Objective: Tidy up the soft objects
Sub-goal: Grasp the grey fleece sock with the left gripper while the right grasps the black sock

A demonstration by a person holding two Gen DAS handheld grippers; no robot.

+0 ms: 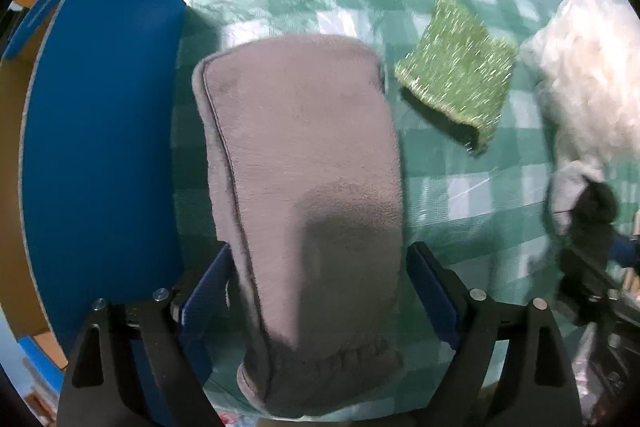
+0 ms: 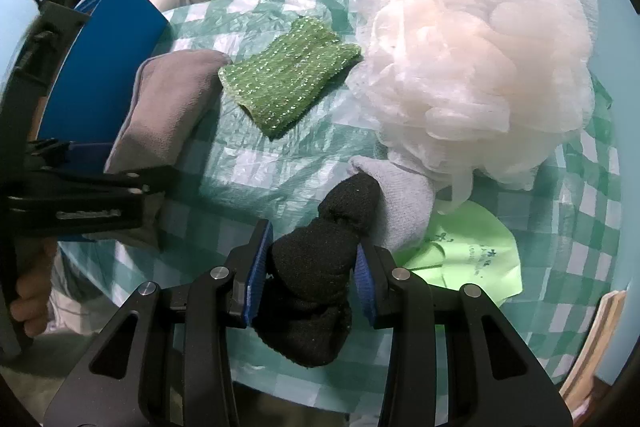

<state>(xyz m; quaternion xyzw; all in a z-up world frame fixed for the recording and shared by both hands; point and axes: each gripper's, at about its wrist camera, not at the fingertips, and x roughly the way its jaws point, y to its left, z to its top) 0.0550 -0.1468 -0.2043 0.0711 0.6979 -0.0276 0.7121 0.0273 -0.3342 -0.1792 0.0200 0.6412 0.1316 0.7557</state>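
The left claw (image 1: 318, 279) grips a grey cloth (image 1: 296, 163) that stretches ahead of it over the bench (image 1: 460, 195), a blue box (image 1: 104, 131) to its left. The right claw (image 2: 310, 267) clamps a black sock (image 2: 316, 263); a green pad (image 2: 286, 83) and white pouf (image 2: 480, 75) lie ahead.
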